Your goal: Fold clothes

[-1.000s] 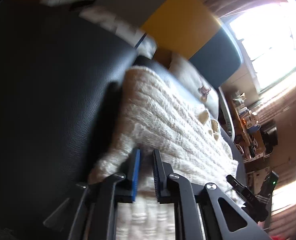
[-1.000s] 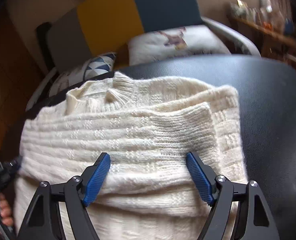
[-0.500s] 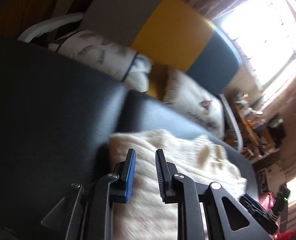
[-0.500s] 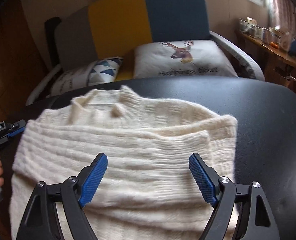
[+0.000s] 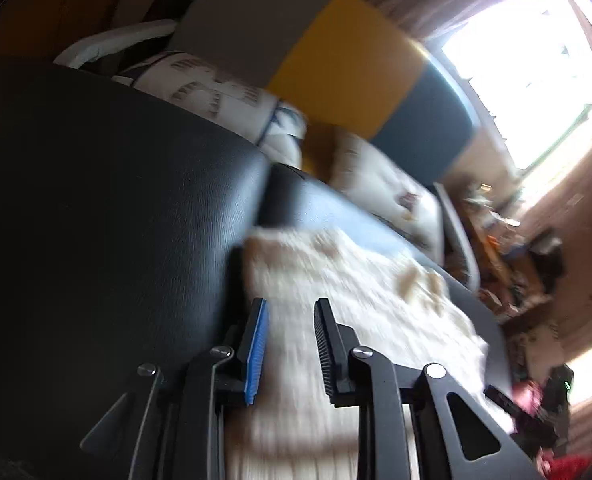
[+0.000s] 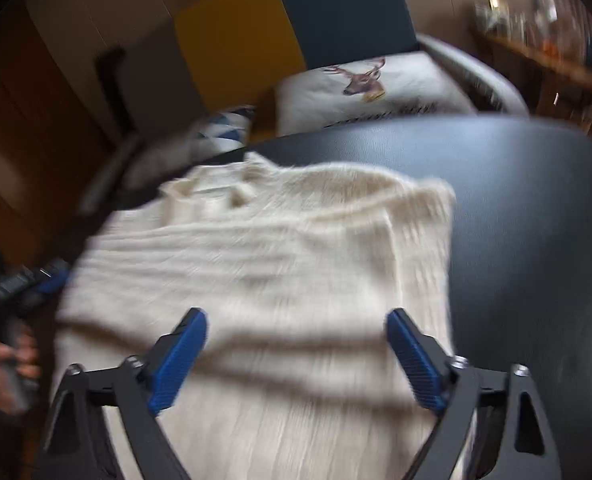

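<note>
Both of our grippers have pulled back from the cream knit sweater (image 6: 264,272) since a second ago, and the left one, nearly pinched together then, now shows a clear gap. Our right gripper (image 6: 296,356) hangs over the near part of the sweater with its blue pads (image 6: 178,364) spread wide, gripping nothing. Our left gripper (image 5: 290,350) sits low over the sweater's left edge, parted by a narrow gap, nothing caught between; whether it touches the knit, the blur won't let us say. From the right wrist view we catch that left gripper again at the far left, a hand (image 6: 10,364) wrapped round its handle.

The sweater lies folded on the black leather surface (image 6: 527,208), one layer doubled over along its right side, collar toward the far end. Beyond it stands the grey, yellow and teal armchair (image 6: 236,44), and in its seat sit two cushions: a deer-print cushion (image 6: 367,84) on the right, a blue triangle-patterned cushion (image 6: 224,128) just beside it on the left. Far right, a cluttered shelf (image 6: 543,40), too blurred to read.
</note>
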The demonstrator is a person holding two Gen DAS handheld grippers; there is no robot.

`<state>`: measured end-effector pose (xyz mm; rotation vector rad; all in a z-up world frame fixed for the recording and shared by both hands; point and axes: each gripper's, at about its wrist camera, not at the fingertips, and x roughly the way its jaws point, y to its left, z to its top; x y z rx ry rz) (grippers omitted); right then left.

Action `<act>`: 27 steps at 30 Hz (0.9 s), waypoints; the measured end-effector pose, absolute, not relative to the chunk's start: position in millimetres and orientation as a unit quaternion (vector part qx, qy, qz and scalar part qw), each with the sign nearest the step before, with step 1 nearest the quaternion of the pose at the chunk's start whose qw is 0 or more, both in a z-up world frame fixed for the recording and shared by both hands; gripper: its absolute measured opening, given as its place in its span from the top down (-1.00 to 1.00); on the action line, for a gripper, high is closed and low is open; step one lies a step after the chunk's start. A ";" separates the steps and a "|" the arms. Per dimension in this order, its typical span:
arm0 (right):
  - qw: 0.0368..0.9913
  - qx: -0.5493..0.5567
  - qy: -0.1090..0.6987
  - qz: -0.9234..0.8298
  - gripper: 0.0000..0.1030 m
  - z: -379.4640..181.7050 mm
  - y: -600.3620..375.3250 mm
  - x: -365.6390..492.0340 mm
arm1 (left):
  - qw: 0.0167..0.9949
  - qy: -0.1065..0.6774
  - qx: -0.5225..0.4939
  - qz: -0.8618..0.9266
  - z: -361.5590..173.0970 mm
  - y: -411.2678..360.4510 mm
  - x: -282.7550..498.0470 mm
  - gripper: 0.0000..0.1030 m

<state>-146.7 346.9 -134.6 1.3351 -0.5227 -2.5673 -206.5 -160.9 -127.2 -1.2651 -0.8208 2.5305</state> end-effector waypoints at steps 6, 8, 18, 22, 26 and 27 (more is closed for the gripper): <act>0.132 0.491 -0.324 -0.798 -0.95 -156.1 406.1 -26.7 | 0.159 -0.269 -0.453 0.835 -132.8 -177.9 -106.8 0.53; 0.151 0.495 -0.364 -0.775 -0.95 -169.3 417.6 10.0 | 0.168 -0.272 -0.462 0.827 -137.7 -182.0 -76.2 0.53; 0.258 0.452 -0.443 -0.730 -1.00 -194.4 405.9 60.0 | 0.186 -0.309 -0.505 0.784 -172.3 -182.4 26.6 0.43; 0.260 0.470 -0.367 -0.759 -1.00 -184.2 382.2 55.3 | 0.204 -0.311 -0.498 0.783 -171.9 -180.9 55.6 0.35; 0.255 0.470 -0.304 -0.788 -1.00 -178.4 364.9 60.1 | 0.219 -0.298 -0.496 0.786 -168.3 -176.8 68.2 0.33; 0.255 0.467 -0.295 -0.794 -1.00 -178.1 362.9 61.9 | 0.222 -0.294 -0.494 0.787 -167.0 -175.0 70.2 0.29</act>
